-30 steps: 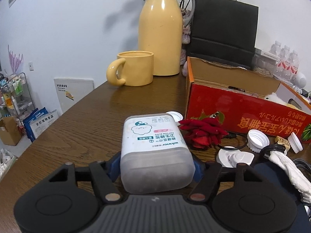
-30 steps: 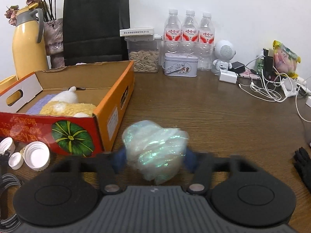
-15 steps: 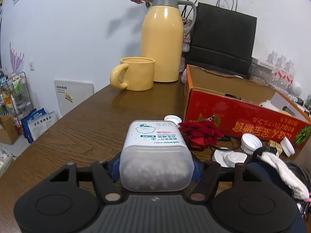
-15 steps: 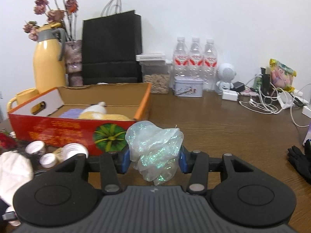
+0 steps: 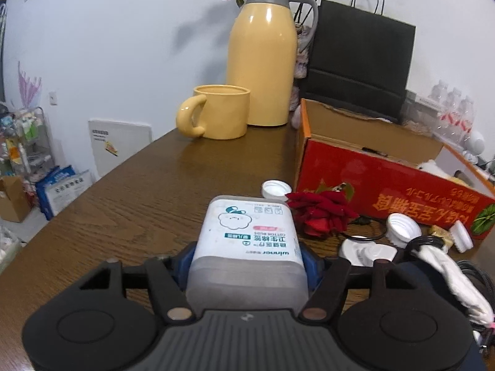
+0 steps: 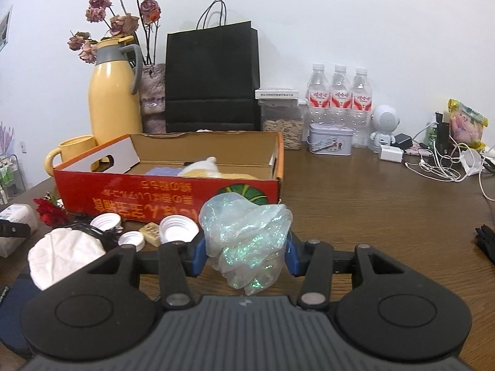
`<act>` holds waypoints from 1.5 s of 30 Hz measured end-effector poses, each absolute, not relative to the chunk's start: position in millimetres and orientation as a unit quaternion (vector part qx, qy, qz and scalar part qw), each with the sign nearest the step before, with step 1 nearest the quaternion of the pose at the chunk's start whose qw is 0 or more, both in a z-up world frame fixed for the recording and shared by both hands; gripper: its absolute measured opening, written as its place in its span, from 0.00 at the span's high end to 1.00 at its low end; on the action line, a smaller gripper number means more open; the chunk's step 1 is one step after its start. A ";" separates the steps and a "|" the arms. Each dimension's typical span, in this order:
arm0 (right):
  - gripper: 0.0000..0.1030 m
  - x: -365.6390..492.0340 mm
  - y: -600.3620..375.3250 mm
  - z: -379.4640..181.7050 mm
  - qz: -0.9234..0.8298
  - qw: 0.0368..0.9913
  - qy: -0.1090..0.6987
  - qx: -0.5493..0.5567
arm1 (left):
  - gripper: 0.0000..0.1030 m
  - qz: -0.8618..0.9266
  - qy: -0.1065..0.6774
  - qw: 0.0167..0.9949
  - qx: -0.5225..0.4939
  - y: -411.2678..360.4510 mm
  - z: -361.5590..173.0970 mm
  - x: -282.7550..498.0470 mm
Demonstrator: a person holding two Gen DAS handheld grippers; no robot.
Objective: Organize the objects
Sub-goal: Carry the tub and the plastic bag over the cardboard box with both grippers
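Iridescent wrap point(image 6: 246, 241) clamped, right gripper point(image 6: 244, 255) (bare tabletop rightward); left gripper point(image 5: 247, 262) clamps cotton-bud box point(image 5: 247, 247)

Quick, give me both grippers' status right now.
Left gripper: closed on the cotton swab box.
Right gripper: closed on the iridescent organza bundle.

We see only the rim-high tops of the plush items point(image 6: 204, 167) inside the cardboard box point(image 6: 167, 198); its near wall hides the rest. The black glove point(image 6: 487, 242) is cut off by the right edge. The bottle labels point(image 6: 338, 99) stay illegible.
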State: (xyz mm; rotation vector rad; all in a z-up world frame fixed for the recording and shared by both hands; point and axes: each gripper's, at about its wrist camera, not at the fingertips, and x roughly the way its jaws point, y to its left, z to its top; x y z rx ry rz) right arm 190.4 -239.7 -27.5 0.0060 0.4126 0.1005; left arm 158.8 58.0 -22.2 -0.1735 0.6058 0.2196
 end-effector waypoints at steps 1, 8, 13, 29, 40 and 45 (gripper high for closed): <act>0.53 190.0 -238.6 -27.4 0.052 0.978 0.204 0.003 | 0.37 0.100 0.292 0.947 -0.088 58.2 -21.0 156.5; 0.53 182.6 -228.4 -22.8 0.068 0.980 0.188 0.000 | 0.37 0.102 0.252 0.959 -0.076 53.3 -4.7 140.1; 0.53 187.0 -224.7 -8.3 0.084 0.982 0.172 0.002 | 0.37 0.091 0.221 0.968 -0.074 46.8 21.1 138.4; 0.53 274.9 -185.4 43.2 0.113 0.985 0.128 0.004 | 0.37 0.025 0.184 0.980 -0.070 -10.1 79.6 239.5; 0.53 352.1 -186.0 29.7 0.094 0.981 0.171 0.007 | 0.37 0.043 0.203 0.977 -0.042 -28.2 64.3 317.4; 0.50 373.3 -189.4 16.1 0.074 0.975 0.211 -0.013 | 0.37 0.048 0.228 0.972 -0.034 -23.0 51.1 339.6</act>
